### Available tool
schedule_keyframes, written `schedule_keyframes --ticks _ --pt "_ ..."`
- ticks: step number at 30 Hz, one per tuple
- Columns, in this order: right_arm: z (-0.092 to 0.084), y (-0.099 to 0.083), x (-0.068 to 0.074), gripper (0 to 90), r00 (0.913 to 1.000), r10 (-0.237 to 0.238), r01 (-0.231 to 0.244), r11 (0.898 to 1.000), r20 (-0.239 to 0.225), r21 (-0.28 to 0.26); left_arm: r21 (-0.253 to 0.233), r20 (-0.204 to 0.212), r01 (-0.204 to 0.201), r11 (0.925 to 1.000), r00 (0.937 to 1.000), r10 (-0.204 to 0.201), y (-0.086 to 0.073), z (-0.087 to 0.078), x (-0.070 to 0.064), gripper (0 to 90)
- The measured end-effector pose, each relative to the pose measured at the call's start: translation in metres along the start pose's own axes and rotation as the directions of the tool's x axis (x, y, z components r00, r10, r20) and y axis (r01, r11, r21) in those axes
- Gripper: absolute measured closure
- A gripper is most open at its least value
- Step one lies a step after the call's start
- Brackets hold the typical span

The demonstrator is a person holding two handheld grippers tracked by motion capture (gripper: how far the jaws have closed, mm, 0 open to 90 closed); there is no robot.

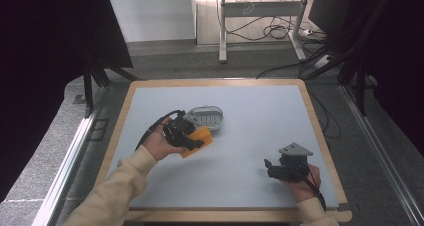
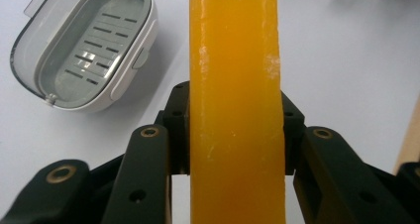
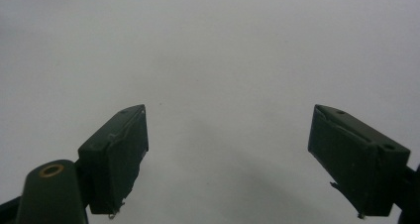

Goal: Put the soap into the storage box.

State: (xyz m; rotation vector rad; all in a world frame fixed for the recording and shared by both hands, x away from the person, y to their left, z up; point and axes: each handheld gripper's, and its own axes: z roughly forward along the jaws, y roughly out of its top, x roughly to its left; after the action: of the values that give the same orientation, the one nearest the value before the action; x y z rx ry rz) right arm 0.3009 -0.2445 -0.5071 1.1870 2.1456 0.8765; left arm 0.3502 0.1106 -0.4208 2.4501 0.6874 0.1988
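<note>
In the high view, the orange soap bar (image 1: 199, 139) is held beside the soap dish (image 1: 206, 117) on the desk (image 1: 260, 131).

In the left gripper view, the left tongs (image 2: 236, 130) are clamped on the bar; placing it in the dish is judged undone.

In the right gripper view, the right tongs (image 3: 228, 154) are spread, empty.

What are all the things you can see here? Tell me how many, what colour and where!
soap bar: one, orange, clamped between the left gripper's jaws, just above the table
soap dish: one, white with a grey slotted tray, on the table beside the soap bar
table: one, pale grey top with a wooden rim
cables: several, black, on the floor behind the table
left gripper: one, black, shut on the soap bar
right gripper: one, black, jaws open, nothing between them
sleeves: two, cream, at the bottom edge
</note>
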Motion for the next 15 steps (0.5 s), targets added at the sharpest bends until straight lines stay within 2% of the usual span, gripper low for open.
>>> schedule_keyframes --ticks 2,11,15 --pt "0.000 0.000 -0.001 16.0 1.0000 0.006 -0.006 1.000 0.001 -0.001 0.005 -0.011 -0.005 1.0000 0.9999 0.005 0.001 0.000 0.001 61.9" --pt "0.000 0.000 -0.001 16.0 1.0000 0.007 -0.007 1.000 0.002 0.002 0.032 -0.014 -0.025 0.9992 0.9996 0.025 0.005 0.003 0.011 61.9" --pt "0.000 0.000 -0.002 16.0 1.0000 0.007 -0.007 1.000 0.005 0.001 0.030 -0.019 -0.021 0.9993 0.9996 0.022 0.008 0.004 0.015 61.8"
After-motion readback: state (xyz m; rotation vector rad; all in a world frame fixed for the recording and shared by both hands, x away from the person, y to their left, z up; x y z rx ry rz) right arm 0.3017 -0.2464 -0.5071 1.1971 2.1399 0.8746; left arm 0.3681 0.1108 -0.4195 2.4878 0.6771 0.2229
